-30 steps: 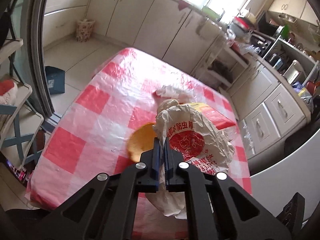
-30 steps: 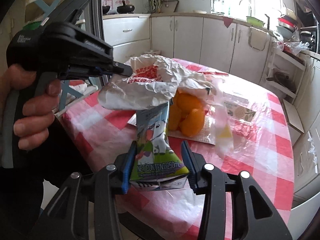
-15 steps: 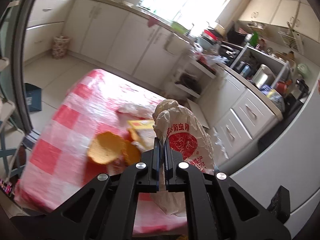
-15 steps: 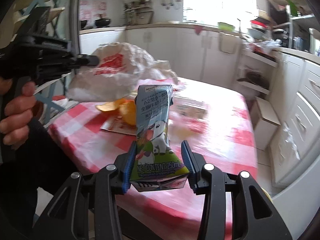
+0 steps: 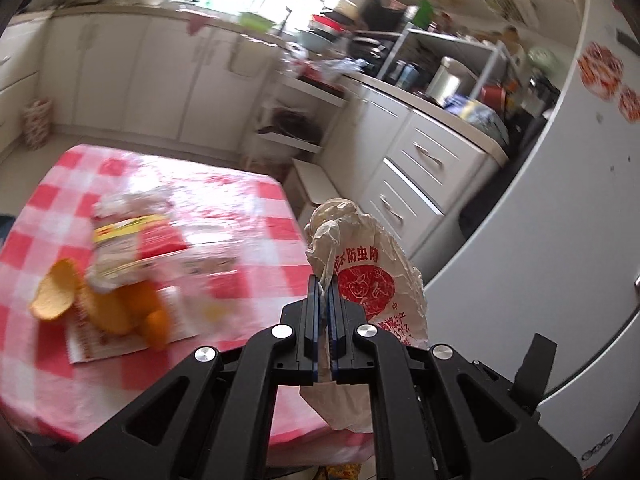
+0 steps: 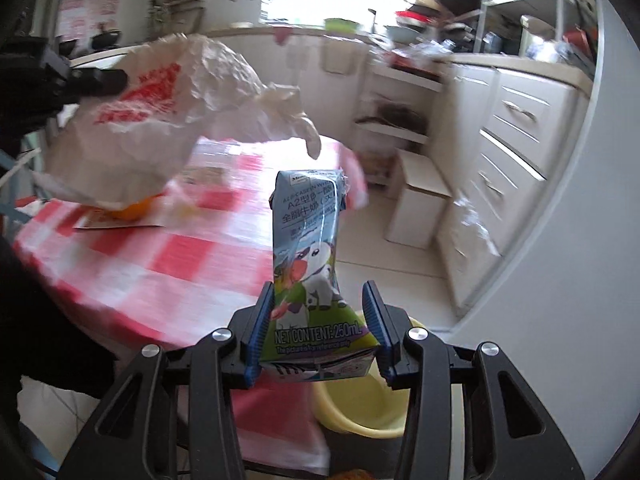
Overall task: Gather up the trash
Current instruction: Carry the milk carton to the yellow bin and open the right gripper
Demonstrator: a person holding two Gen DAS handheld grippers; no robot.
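Both claws loaded: my left gripper (image 5: 324,300) is pinched tight on a crumpled white plastic bag (image 5: 372,272) that hangs off its right side. My right gripper (image 6: 318,320) clamps a milk carton (image 6: 310,264) upright between its pads, a yellow basin (image 6: 360,408) just below it.

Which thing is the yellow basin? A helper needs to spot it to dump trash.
Find the table with the red-and-white checked cloth. On the floor by its near corner, just below the milk carton held in the right tongs, sits the pale yellow plastic basin, round, open-topped, unlike the white box beyond.
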